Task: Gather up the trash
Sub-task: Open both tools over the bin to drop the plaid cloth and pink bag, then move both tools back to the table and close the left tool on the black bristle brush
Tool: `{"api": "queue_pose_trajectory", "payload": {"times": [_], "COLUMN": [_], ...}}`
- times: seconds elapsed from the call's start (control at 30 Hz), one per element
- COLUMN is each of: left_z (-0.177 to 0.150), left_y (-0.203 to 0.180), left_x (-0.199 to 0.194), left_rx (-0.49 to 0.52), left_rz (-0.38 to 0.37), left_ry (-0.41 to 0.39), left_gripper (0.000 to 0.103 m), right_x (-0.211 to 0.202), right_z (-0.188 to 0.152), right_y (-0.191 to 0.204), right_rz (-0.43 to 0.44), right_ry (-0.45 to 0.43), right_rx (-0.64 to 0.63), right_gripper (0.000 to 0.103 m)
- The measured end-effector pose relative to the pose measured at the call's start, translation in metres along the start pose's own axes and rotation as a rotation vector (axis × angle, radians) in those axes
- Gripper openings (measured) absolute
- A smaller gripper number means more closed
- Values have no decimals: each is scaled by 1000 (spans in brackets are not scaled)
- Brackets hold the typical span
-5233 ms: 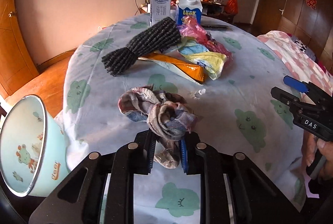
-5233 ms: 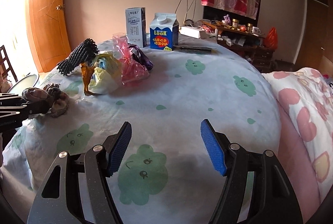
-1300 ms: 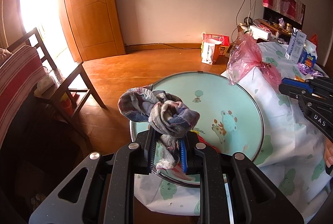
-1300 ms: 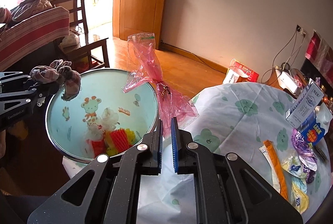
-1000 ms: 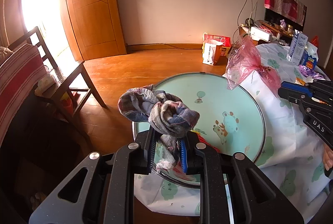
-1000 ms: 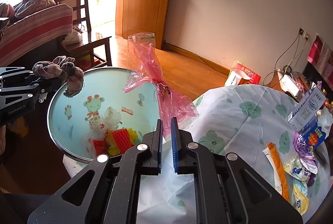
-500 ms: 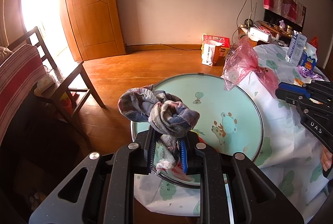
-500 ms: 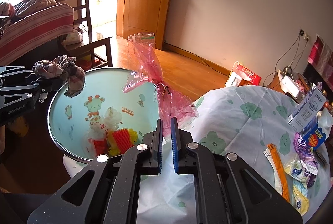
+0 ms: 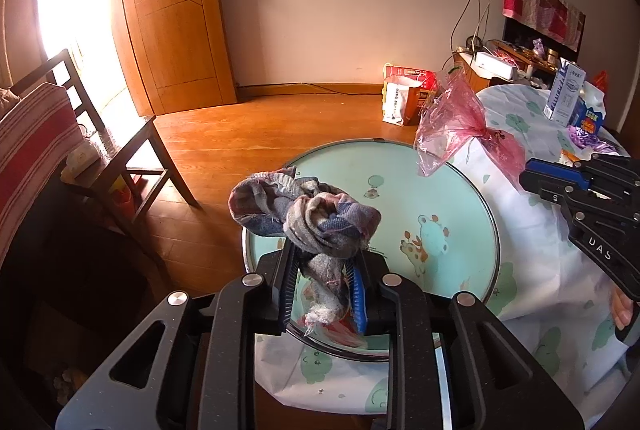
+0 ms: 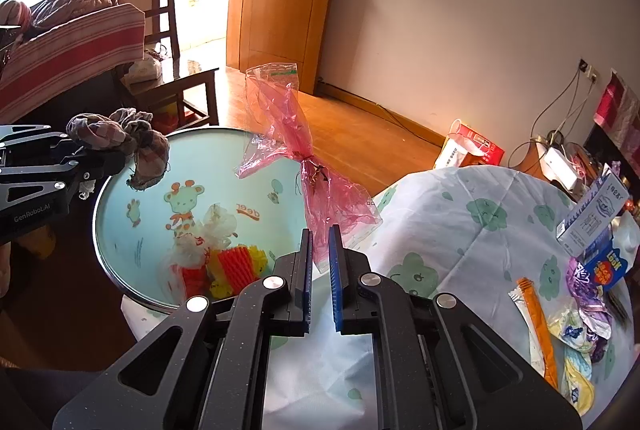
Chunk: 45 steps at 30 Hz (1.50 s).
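Observation:
My left gripper point(image 9: 322, 280) is shut on a crumpled plaid rag point(image 9: 308, 214) and holds it above the near rim of a pale green enamel basin point(image 9: 448, 198). In the right wrist view the left gripper point(image 10: 104, 160) and the rag point(image 10: 120, 138) hang over the basin's point(image 10: 132, 190) left rim. My right gripper point(image 10: 320, 262) is shut on a pink plastic bag point(image 10: 296, 154), held over the basin's right rim; it also shows in the left wrist view point(image 9: 456, 118). Red and yellow trash point(image 10: 224, 266) lies in the basin.
The table point(image 10: 460, 230) with a cloud-print cloth holds an orange wrapper point(image 10: 536, 318), crumpled wrappers point(image 10: 584, 310) and two cartons point(image 10: 596, 214). A wooden chair point(image 9: 120, 150) and a striped cushion point(image 9: 28, 158) stand left of the basin. A paper bag point(image 9: 400, 98) sits on the floor.
Both grippers have drifted slightly toward the basin, still holding the rag and the pink bag. Five seconds ago the rag was at the table and the right gripper was open and empty.

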<state>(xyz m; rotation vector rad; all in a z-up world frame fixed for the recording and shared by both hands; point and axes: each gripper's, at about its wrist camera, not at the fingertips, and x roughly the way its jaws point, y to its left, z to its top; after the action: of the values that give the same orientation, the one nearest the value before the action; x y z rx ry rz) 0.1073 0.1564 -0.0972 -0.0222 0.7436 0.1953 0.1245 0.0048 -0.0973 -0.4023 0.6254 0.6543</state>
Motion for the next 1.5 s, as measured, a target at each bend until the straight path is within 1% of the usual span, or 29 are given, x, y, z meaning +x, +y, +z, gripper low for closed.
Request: {"api": "queue_pose_trajectory", "payload": {"times": [0.13, 0.23, 0.3, 0.33, 0.37, 0.4, 0.43, 0.47, 0.6, 0.77, 0.9, 1.47, 1.5], "left_z": [-1, -2, -2, -2, -1, -1, -2, -2, -3, -3, -4, -4, -4], "left_y": [-2, -2, -2, -1, -2, -1, -2, -2, -2, -3, -2, 0, 0], "left_x": [0, 1, 1, 0, 0, -1, -1, -1, 0, 1, 1, 2, 2], "left_rx": [6, 7, 5, 3, 2, 1, 2, 3, -1, 0, -3, -5, -5], "left_rz": [-8, -8, -3, 0, 4, 6, 7, 8, 14, 16, 19, 20, 20], "left_ry": [-2, -2, -6, -10, -14, -16, -18, -18, -17, -16, -16, -13, -14], "left_gripper": [24, 26, 43, 47, 54, 58, 58, 59, 70, 73, 75, 76, 77], "right_x": [-1, 1, 1, 2, 3, 3, 2, 3, 3, 3, 2, 3, 2], "right_z": [0, 0, -1, -2, -2, -3, -4, -4, -7, -9, -9, -10, -10], "right_y": [2, 2, 3, 3, 2, 1, 0, -1, 1, 1, 1, 0, 0], "right_rz": [2, 11, 19, 18, 24, 29, 32, 28, 28, 26, 25, 22, 22], "right_ry": [-4, 0, 1, 2, 3, 1, -1, -1, 3, 3, -1, -3, -3], "right_rx": [-8, -9, -11, -11, -3, 3, 10, 13, 16, 20, 21, 19, 19], "right_gripper": [9, 9, 13, 15, 24, 36, 40, 42, 43, 44, 47, 49, 50]}}
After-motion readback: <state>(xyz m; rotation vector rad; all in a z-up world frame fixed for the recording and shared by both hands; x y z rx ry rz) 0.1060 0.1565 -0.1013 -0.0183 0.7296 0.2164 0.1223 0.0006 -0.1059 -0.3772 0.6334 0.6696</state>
